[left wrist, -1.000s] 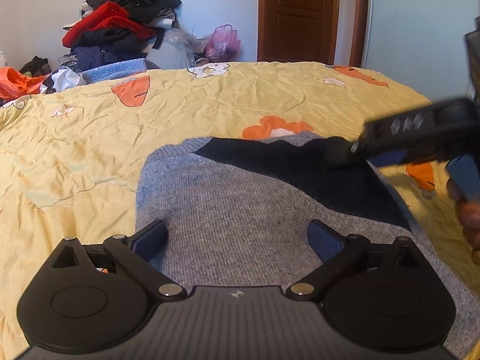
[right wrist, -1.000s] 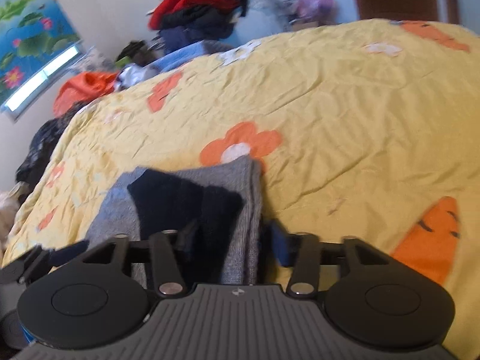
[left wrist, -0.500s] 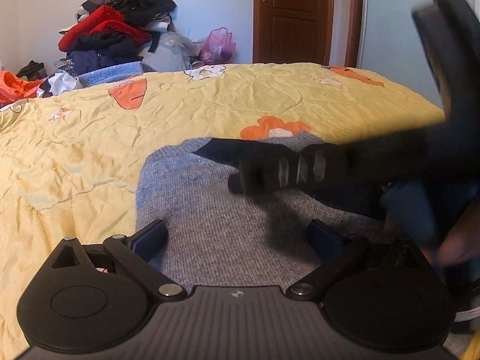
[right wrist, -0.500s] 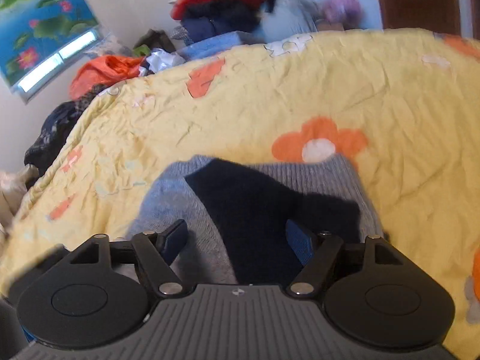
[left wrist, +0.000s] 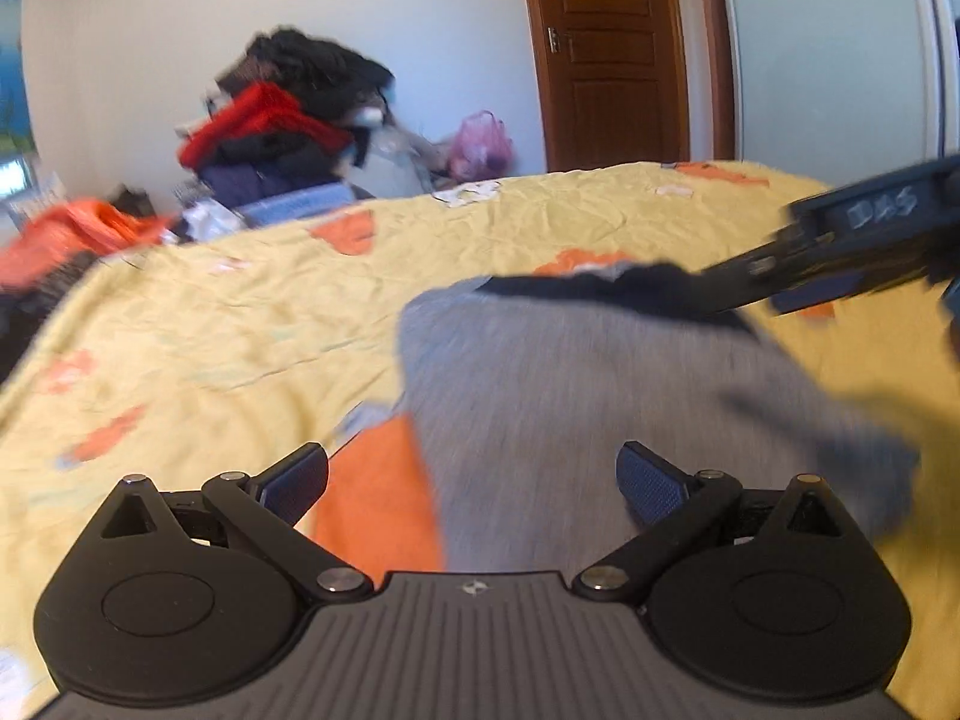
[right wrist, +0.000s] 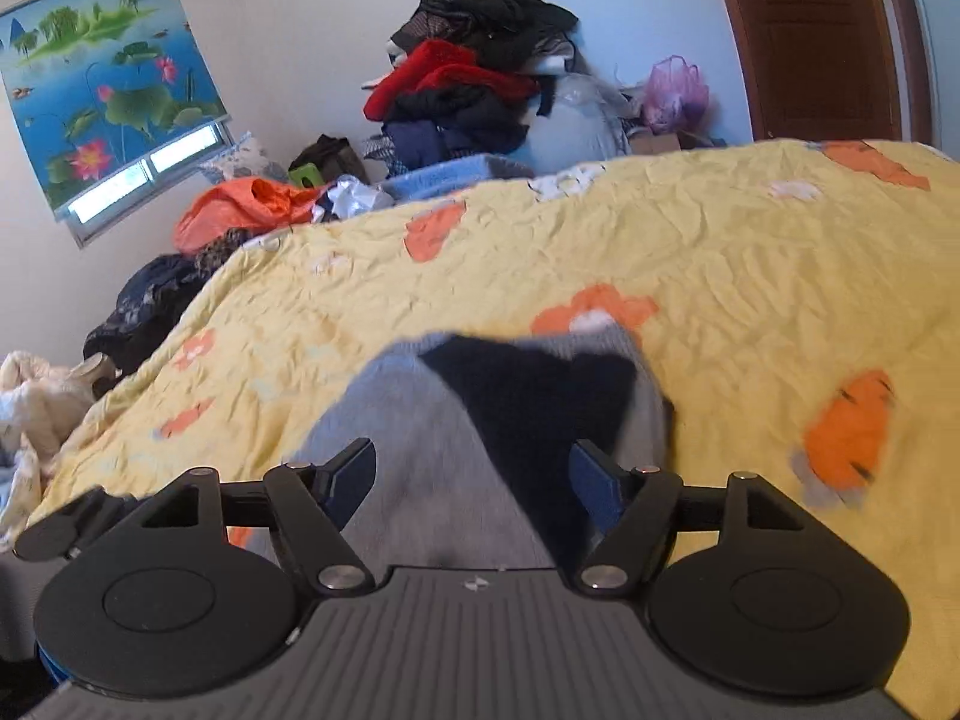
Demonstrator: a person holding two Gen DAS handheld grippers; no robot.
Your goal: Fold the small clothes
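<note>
My left gripper (left wrist: 471, 483), right gripper (right wrist: 471, 480): both spread, empty, above the sweater (right wrist: 432, 450). Sweater: grey-navy knit, folded on the bed (right wrist: 750, 252). Soft, light, floppy; I'd pinch its near corners.

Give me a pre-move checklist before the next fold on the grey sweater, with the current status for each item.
1. Left claw open with nothing pinched: ok, both pads stand apart over the cloth.
2. Right claw free of the cloth: ok, jaws apart, nothing gripped.
3. Sweater lying on the yellow bedspread: ok, though its near edge is blurred.
4. Dark panel lying flat at the sweater's far end: cannot tell, the left wrist view is smeared there.
5. Sweater edges lined up for the next fold: cannot tell, the near part is hidden by the claws.
6. Bedspread beyond the sweater free of other clothes: ok.
</note>
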